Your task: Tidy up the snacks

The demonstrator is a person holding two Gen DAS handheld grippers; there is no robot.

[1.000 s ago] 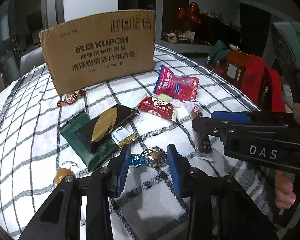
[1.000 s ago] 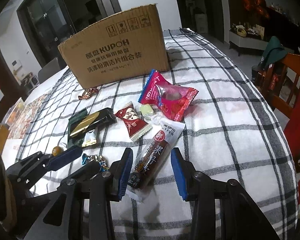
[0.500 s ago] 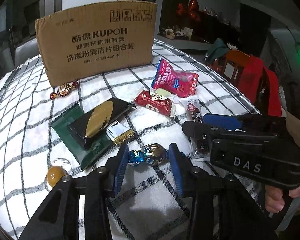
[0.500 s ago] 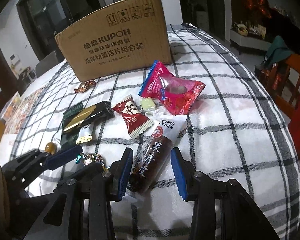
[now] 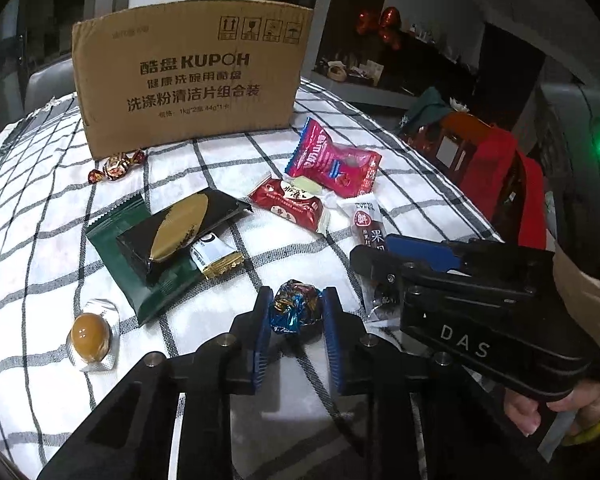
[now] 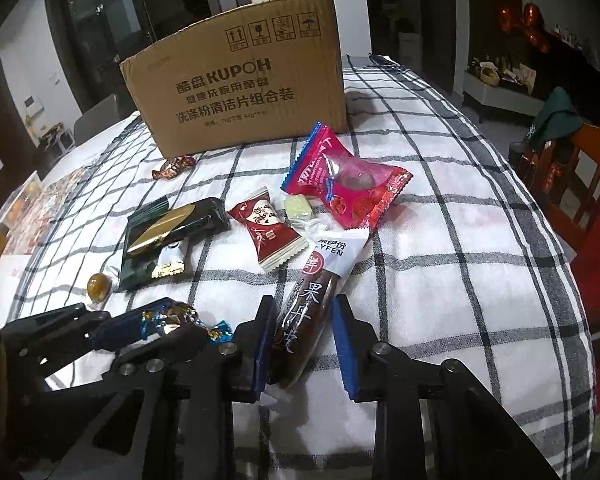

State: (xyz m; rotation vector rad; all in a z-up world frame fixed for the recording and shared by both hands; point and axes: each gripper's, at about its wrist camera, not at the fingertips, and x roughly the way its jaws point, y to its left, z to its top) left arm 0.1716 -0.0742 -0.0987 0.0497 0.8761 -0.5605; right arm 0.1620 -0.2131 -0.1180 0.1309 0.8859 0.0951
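On a round table under a checked cloth, the snacks lie in a loose band across the middle, with bare cloth open toward the right edge and along the near edge. At the far edge stands one cardboard box, a twist-wrapped brown candy at its foot. Left to right lie one amber sweet in clear wrap, one green packet under one black-and-gold bar, one small white-and-gold pack, one red pouch, one pale green candy and one pink bag.

The left gripper has just been closing and now pinches the blue foil candy between both pads near the near edge. The right gripper has also been closing around the long dark fruit bar; its left pad appears to touch the wrapper, while a gap shows at the right pad.

The bar's near end is hidden behind the fingers, and the green packet is largely covered. Chairs beyond the right edge are cut off.
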